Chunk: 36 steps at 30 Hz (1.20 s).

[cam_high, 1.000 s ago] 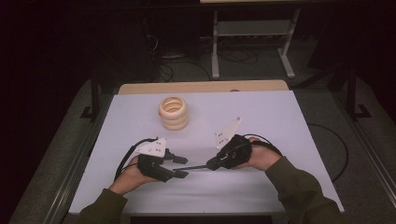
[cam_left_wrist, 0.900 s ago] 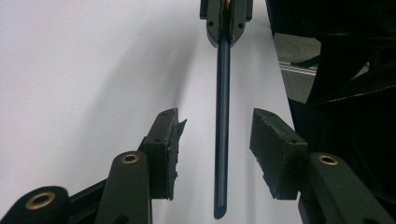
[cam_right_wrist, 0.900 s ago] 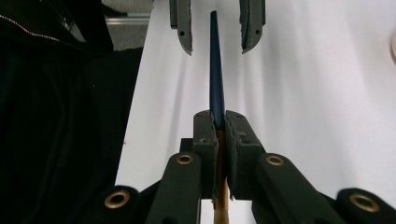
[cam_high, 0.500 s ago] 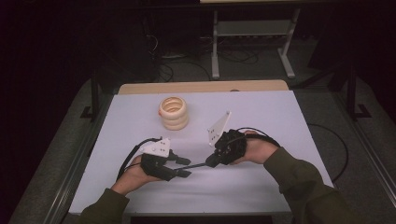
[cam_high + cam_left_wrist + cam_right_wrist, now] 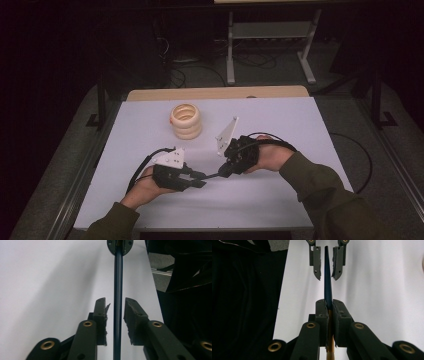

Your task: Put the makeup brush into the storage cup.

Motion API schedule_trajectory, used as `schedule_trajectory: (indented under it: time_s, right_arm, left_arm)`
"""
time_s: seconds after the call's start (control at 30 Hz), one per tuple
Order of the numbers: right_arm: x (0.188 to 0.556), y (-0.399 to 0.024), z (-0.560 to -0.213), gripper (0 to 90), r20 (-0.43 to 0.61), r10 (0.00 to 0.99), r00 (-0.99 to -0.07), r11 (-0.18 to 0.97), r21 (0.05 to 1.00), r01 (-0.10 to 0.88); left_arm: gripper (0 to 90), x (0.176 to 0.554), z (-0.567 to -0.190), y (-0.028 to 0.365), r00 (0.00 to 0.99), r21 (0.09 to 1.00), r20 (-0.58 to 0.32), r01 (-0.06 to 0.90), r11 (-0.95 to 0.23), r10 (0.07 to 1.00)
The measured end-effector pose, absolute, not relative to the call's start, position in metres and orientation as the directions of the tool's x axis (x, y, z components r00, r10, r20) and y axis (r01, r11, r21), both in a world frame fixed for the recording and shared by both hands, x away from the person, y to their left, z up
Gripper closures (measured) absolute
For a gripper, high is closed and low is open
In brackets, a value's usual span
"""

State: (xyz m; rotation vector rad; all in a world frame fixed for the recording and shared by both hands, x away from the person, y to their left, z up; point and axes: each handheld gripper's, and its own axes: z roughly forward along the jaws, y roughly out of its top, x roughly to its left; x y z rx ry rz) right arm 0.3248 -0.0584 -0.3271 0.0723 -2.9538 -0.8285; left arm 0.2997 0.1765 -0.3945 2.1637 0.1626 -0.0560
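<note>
- Dark blue and thin, the rod (image 5: 214,176) hangs level just above the white worktop (image 5: 300,130), bridging the gap between the two grippers near the front edge.
- Its long axis runs straight from the right gripper (image 5: 223,172) to the left gripper (image 5: 200,177), so each pair of fingers looks down the rod's length at the other.
- The right gripper's fingers (image 5: 322,312) are pressed tight on one end of the rod, with a brass-coloured section showing behind the pinch.
- The left gripper's fingers (image 5: 101,315) have just been closing; the rod's free end sits between them, centred, yet a sliver of gap shows on each side, so they do not grip it yet.
- The left gripper is the one the next move turns on: judging by this, it only needs to close squarely across the rod, without shifting along it.
- A stack of cream rings (image 5: 186,120) stands well apart, farther back on the worktop.
</note>
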Motion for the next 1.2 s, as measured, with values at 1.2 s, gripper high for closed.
schedule_trajectory:
  time_s: [1.2]
  right_arm:
    - [0.3252,-0.0622,-0.329,72.1,0.059,-0.073,-0.996,0.802,0.597,-0.023]
  left_arm:
    - [84.8,0.3003,-0.3922,0.1803,0.99,0.832,-0.122,0.14,-0.537,0.07]
